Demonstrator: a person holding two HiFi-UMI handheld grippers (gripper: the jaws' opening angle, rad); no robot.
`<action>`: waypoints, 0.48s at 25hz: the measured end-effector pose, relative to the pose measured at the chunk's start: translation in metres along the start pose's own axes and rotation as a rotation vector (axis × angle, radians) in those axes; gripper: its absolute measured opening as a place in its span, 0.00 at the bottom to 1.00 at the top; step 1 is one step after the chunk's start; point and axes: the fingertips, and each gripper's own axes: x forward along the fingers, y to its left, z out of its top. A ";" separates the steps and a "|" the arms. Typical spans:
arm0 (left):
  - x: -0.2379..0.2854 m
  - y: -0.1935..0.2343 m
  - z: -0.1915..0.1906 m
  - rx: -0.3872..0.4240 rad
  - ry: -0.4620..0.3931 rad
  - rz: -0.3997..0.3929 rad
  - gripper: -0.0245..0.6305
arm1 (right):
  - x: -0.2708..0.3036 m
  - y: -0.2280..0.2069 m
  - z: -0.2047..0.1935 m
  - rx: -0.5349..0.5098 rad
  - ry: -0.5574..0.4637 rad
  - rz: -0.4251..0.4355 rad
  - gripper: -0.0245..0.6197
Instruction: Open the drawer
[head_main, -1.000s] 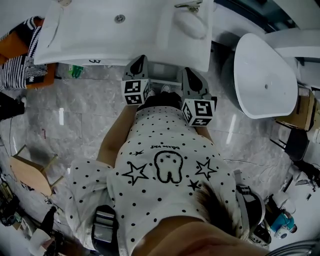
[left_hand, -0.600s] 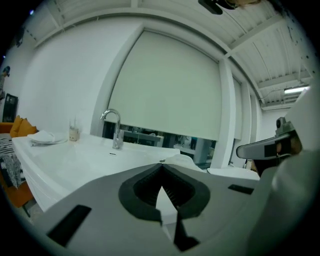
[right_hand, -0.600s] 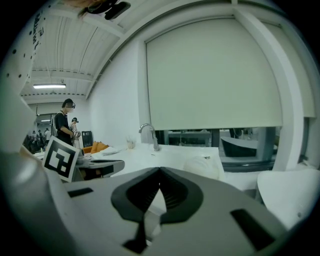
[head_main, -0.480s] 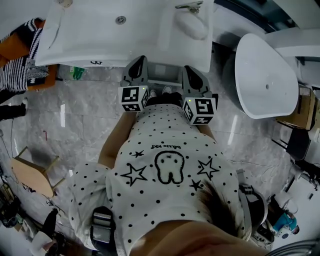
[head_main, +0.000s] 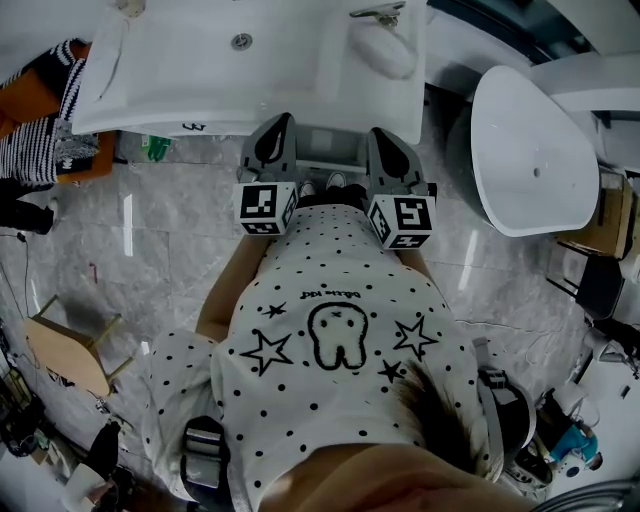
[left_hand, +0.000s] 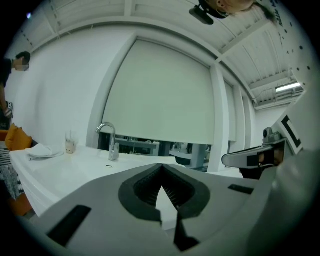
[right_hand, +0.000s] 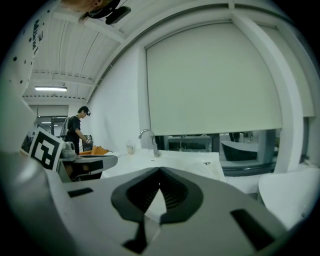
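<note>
Closest in, on the near side of the counter (head_main: 250, 90): spotted shirt (head_main: 330, 330), filling the foreground. Just short of the counter's front edge, side by side: left gripper (head_main: 282, 120) and right gripper (head_main: 380, 135), both clenched tight, nothing between the jaws. Tucked under that front edge, between the two, shows a pale strip, apparently the drawer (head_main: 328, 145), not gripped. Up at the counter's far side: faucet (head_main: 378, 12). Off to the counter's right, well apart: white oval tub (head_main: 530, 150).
</note>
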 end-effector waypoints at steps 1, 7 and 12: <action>-0.002 -0.003 0.004 0.005 -0.006 -0.005 0.04 | -0.002 -0.001 0.002 0.003 -0.007 -0.001 0.06; -0.010 -0.016 0.014 0.007 -0.001 -0.044 0.04 | -0.009 -0.004 0.014 0.001 -0.050 0.017 0.06; -0.014 -0.023 0.010 0.004 0.016 -0.090 0.04 | -0.009 0.004 0.008 -0.023 -0.028 0.041 0.06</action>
